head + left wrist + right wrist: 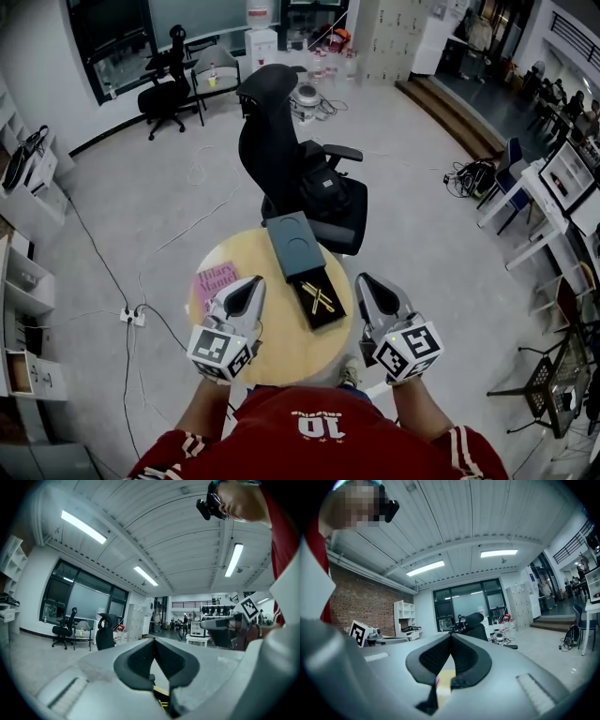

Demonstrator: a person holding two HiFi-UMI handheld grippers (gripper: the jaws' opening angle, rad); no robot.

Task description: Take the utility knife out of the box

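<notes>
- Both clenched on nothing, my left gripper [251, 281] and right gripper [367, 281] flank the open box [322, 277], ready to reach in.
- The yellow utility knife [319, 298] lies exposed inside.

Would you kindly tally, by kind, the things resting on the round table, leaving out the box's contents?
Open box: 1
Grey lid: 1
Pink book: 1
Total: 3

Smooth pale wooden table [281, 361], matt black box [332, 317], pink paper-covered book [212, 279]
</notes>
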